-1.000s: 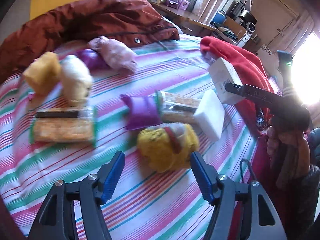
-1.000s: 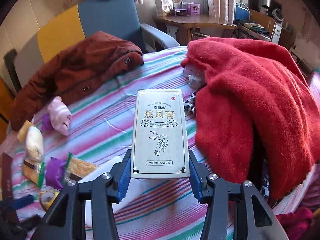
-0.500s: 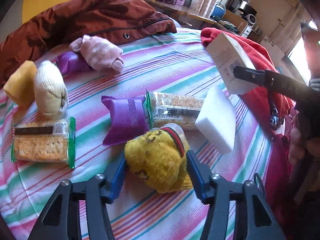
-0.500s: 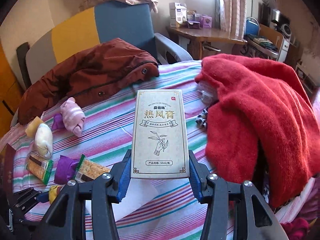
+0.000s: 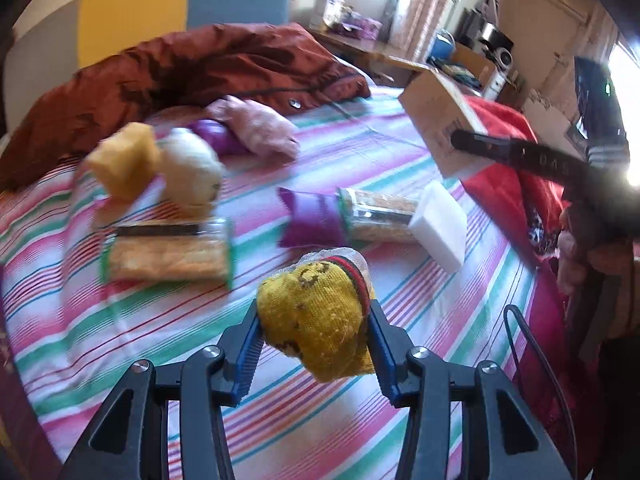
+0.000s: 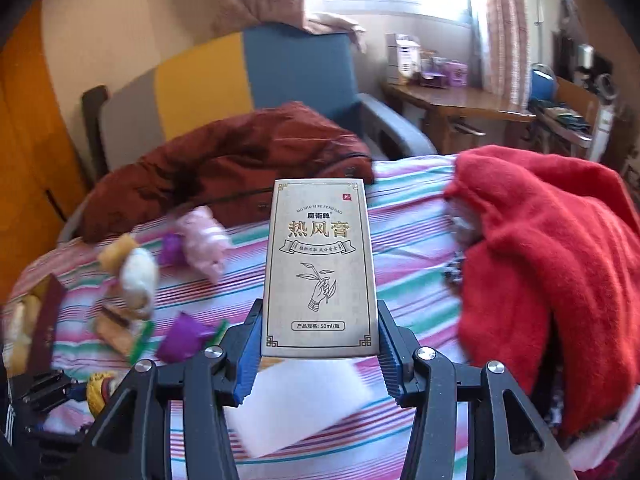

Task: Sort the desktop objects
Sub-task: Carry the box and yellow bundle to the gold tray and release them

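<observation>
My left gripper (image 5: 314,334) is shut on a rolled yellow sock (image 5: 316,320) and holds it above the striped bedspread (image 5: 280,420). My right gripper (image 6: 320,346) is shut on a pale gold ointment box (image 6: 320,272), held upright above the bed; the box also shows at the right of the left wrist view (image 5: 438,120). On the bedspread lie a purple packet (image 5: 312,220), two cracker packs (image 5: 168,256) (image 5: 380,212), a white block (image 5: 442,224), and yellow (image 5: 124,160), cream (image 5: 192,168) and pink (image 5: 256,128) rolled socks.
A brown jacket (image 5: 180,72) lies across the far side of the bed. A red blanket (image 6: 552,264) is heaped on the right. A blue and yellow chair (image 6: 248,76) and a wooden desk (image 6: 452,100) stand behind the bed.
My left gripper moved in around the yellow sock, closed on it and lifted it. My right gripper rose higher with the box still in it.
</observation>
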{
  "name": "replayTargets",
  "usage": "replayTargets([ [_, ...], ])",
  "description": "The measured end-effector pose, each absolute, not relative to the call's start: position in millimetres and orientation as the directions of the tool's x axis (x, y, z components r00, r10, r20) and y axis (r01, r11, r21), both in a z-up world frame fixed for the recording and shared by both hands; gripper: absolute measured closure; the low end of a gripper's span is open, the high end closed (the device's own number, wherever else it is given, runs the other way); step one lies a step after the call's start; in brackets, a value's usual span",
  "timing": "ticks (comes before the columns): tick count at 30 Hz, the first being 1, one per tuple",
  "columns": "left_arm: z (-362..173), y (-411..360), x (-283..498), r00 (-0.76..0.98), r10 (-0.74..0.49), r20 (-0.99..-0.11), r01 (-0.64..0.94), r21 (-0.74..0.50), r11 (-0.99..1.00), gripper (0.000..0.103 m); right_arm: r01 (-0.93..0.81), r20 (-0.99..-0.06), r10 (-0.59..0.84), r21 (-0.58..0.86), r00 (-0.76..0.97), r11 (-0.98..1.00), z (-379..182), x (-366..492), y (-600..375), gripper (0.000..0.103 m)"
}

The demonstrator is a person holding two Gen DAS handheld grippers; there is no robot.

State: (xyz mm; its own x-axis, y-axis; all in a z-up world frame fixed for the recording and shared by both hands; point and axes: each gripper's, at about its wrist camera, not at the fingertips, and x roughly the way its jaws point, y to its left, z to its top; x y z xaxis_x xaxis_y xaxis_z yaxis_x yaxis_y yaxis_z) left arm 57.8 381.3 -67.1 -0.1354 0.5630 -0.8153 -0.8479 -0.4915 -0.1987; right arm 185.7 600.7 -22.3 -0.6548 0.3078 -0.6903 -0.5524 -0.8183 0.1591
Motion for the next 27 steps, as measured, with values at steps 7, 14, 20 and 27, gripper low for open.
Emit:
replayTargets([
  [7,-43,332,48,-0.236,0.58,-0.78,-0.819,-0.162,-0.55,0.054,-0.448,-0.702,0.196,0.194,-0.685,-0.873,-17,166,564,0.052],
  [14,-32,291,34,-0.295,0.582,-0.757,-0.774,-0.167,-0.61,0.054,-0.346,-0.699,0.116,0.196,-0.705,-0.918,5,143,508,0.052],
  [20,-32,246,21,-0.348,0.559,-0.753,-0.709,-0.179,-0.682,0.054,-0.235,-0.713,0.008,0.22,-0.701,-0.947,8,113,448,0.052],
  [27,-23,184,4,-0.437,0.526,-0.729,-0.625,-0.174,-0.761,0.054,-0.105,-0.721,-0.118,0.257,-0.683,-0.961,2,74,374,0.052],
])
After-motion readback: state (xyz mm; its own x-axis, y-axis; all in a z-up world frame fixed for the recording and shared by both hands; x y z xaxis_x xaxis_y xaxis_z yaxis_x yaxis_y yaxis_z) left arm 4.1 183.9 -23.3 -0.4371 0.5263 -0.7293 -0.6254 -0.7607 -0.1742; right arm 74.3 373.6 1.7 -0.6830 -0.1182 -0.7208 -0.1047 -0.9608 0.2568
